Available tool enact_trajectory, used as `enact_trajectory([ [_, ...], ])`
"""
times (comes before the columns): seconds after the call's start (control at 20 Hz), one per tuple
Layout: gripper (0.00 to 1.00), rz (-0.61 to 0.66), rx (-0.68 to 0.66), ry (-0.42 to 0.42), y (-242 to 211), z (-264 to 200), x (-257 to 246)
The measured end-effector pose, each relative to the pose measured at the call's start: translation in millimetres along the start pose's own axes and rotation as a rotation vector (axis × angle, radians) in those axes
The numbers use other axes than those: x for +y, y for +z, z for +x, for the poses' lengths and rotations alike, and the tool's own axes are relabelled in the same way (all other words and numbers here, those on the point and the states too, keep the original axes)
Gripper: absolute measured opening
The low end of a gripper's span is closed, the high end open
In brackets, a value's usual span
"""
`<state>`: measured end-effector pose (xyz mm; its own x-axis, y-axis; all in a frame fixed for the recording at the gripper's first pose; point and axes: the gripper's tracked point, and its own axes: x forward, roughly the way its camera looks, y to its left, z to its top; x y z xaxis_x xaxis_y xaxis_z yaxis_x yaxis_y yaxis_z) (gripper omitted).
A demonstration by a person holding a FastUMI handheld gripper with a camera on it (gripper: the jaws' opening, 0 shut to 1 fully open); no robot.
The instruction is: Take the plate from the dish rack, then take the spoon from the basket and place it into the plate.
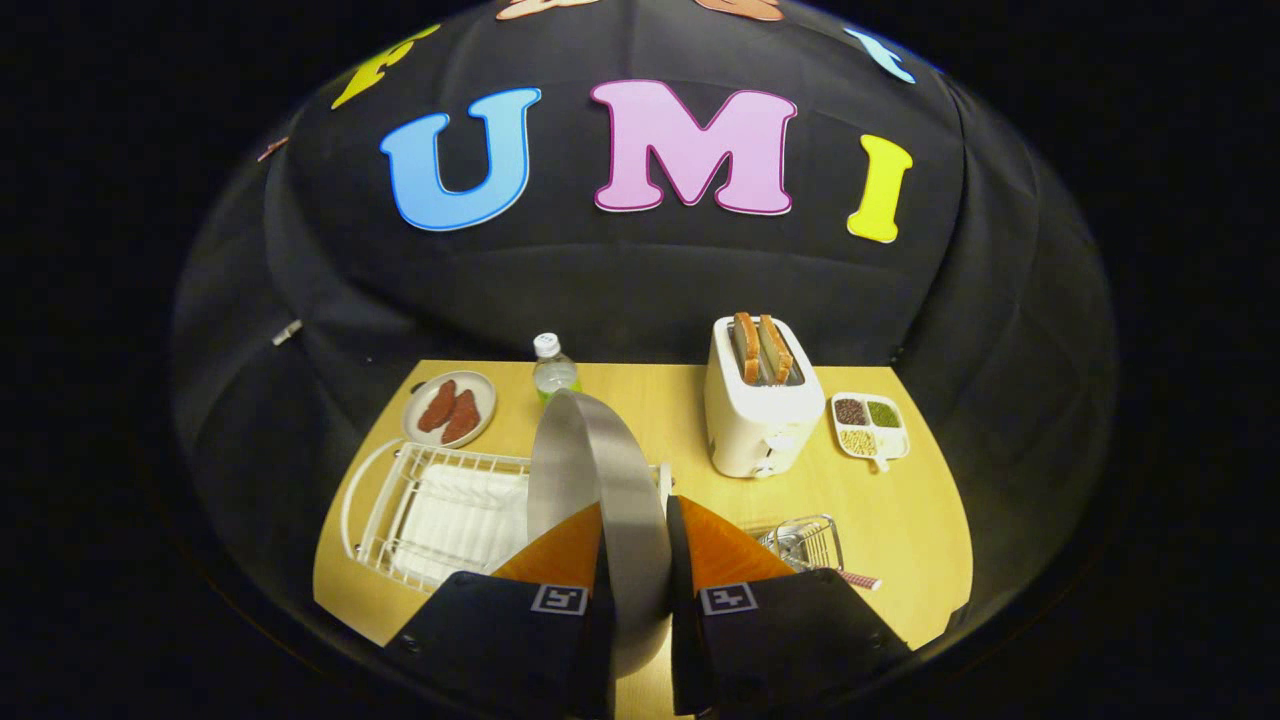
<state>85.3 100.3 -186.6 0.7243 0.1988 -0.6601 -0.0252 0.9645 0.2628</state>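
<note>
A grey plate [610, 490] stands on edge between my fingers, lifted above the table, and my gripper [635, 525] is shut on its rim. The white wire dish rack [400, 515] lies just left of the fingers, with a white cloth inside it. To the right of the fingers sits a small wire basket [805, 545]; a red-checked spoon handle [860, 579] pokes out of its near side. The plate hides part of the rack's right end.
A white toaster [760, 410] holding two bread slices stands beyond the fingers to the right. A divided dish of beans [868, 425] sits beside it. A plate with meat pieces [450, 408] and a water bottle [553, 370] stand at the table's far side.
</note>
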Motion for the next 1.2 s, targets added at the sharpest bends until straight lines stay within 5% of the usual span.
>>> enact_trajectory([
  [0.55, 0.26, 0.222, 0.247, 0.237, -182.7, -83.8, -47.4],
  [0.9, 0.27, 0.278, 0.34, 0.195, -263.1, -44.1, -91.3],
  [1.2, 0.27, 0.331, 0.321, 0.214, -279.4, -7.8, -91.1],
])
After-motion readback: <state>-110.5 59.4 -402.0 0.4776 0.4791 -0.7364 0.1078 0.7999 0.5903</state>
